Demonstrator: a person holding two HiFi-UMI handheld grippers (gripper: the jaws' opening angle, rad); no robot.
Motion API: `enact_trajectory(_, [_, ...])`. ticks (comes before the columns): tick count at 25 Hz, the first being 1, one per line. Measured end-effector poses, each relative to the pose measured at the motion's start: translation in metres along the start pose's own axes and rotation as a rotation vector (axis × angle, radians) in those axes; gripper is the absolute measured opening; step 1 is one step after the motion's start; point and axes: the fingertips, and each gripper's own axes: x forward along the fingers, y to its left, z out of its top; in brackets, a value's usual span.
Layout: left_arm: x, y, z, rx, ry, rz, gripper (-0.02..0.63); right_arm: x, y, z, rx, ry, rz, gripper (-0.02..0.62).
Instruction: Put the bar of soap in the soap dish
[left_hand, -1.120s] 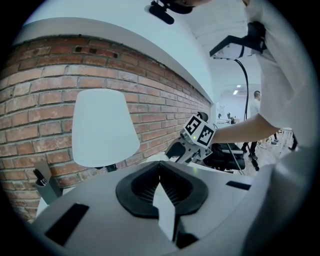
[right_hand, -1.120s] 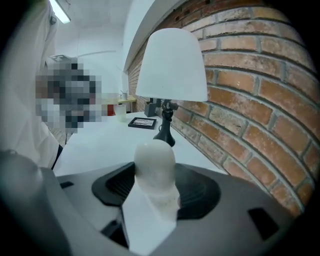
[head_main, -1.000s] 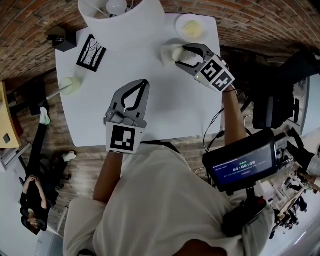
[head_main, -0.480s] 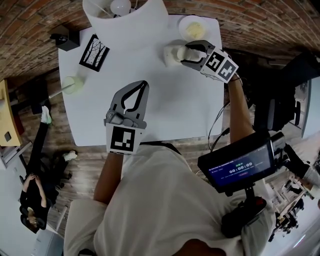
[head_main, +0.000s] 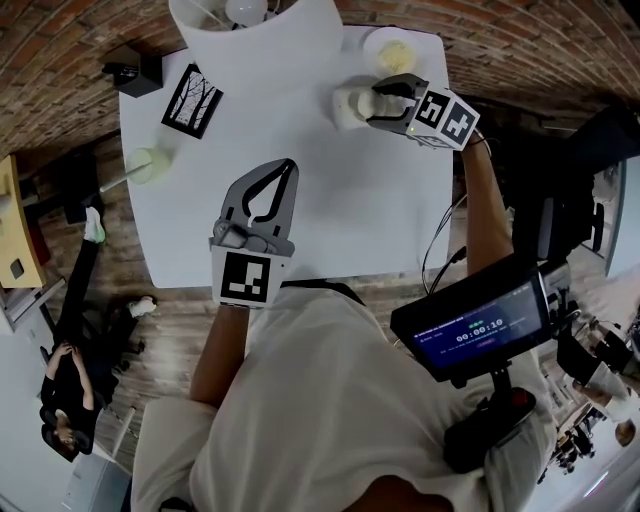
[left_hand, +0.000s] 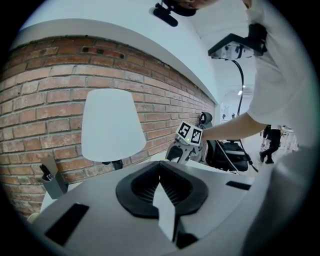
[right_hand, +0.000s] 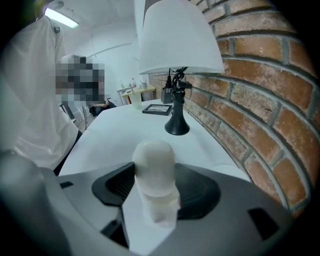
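Note:
A white, rounded bar of soap (right_hand: 154, 172) stands upright between the jaws of my right gripper (head_main: 374, 102), which is shut on it. In the head view the soap (head_main: 352, 104) hangs over the table's far right part. Just beyond it is the round white soap dish (head_main: 395, 52) at the far right corner, with something pale yellow in it. My left gripper (head_main: 273, 185) rests over the middle of the white table (head_main: 330, 220), jaws shut and touching with nothing between them. From the left gripper view the right gripper (left_hand: 187, 142) shows ahead to the right.
A lamp with a white shade (head_main: 255, 30) and black base (right_hand: 176, 125) stands at the far edge by the brick wall (right_hand: 260, 100). A small framed picture (head_main: 194, 101), a black holder (head_main: 133, 70) and a pale green cup (head_main: 145, 165) sit at the left.
My right gripper, with the soap, has swung a little rightward and farther away, closer to the dish. The left gripper has stayed where it was.

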Motion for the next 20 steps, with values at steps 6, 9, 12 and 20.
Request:
enact_trajectory(6, [-0.002, 0.001, -0.003, -0.008, 0.009, 0.009, 0.008, 0.002, 0.002, -0.004, -0.024, 0.035, 0.049, 0.255])
enact_trajectory(9, [-0.001, 0.001, -0.005, -0.003, 0.017, 0.012, 0.008, 0.004, 0.002, -0.005, -0.039, 0.051, 0.072, 0.255])
enact_trajectory(12, [0.001, 0.001, -0.005, -0.002, 0.023, 0.011, 0.008, 0.006, 0.0, -0.006, -0.054, 0.072, 0.089, 0.255])
enact_trajectory(20, [0.006, 0.001, -0.005, 0.004, 0.033, 0.026, 0.008, 0.01, -0.002, -0.011, -0.097, 0.136, 0.129, 0.255])
